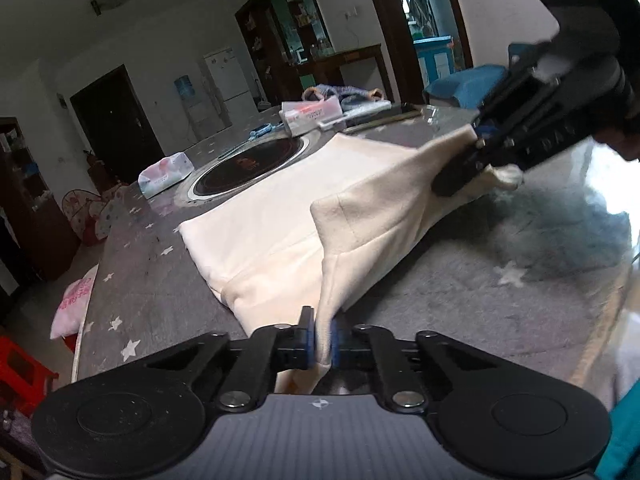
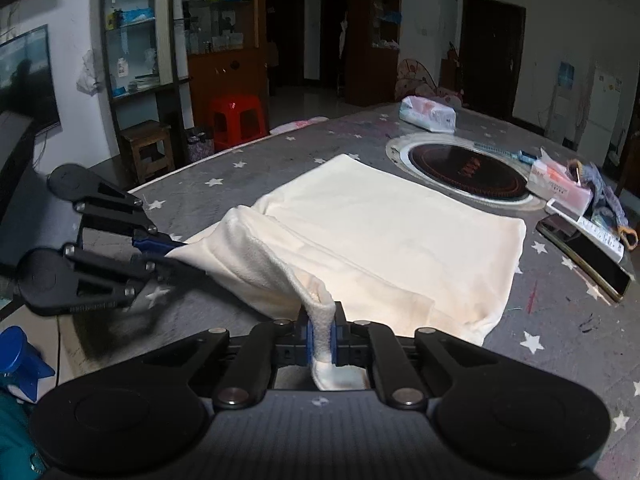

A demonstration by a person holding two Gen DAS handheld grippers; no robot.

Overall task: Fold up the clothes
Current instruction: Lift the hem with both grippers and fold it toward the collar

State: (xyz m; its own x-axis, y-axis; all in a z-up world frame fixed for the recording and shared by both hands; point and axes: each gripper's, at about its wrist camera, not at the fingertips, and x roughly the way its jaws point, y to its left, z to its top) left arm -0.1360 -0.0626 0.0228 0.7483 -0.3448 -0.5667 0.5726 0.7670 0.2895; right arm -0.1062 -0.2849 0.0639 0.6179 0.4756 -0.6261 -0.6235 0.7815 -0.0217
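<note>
A cream garment lies partly folded on the grey star-patterned table; it also shows in the right wrist view. My left gripper is shut on one corner of its near edge, lifted off the table. My right gripper is shut on the other corner, also lifted. The right gripper shows in the left wrist view at the right, and the left gripper in the right wrist view at the left. The cloth hangs between them above the folded part.
A round induction hob is set in the table beyond the garment. A tissue pack, a pink-and-white box, a phone and a remote lie around it. A red stool stands past the table edge.
</note>
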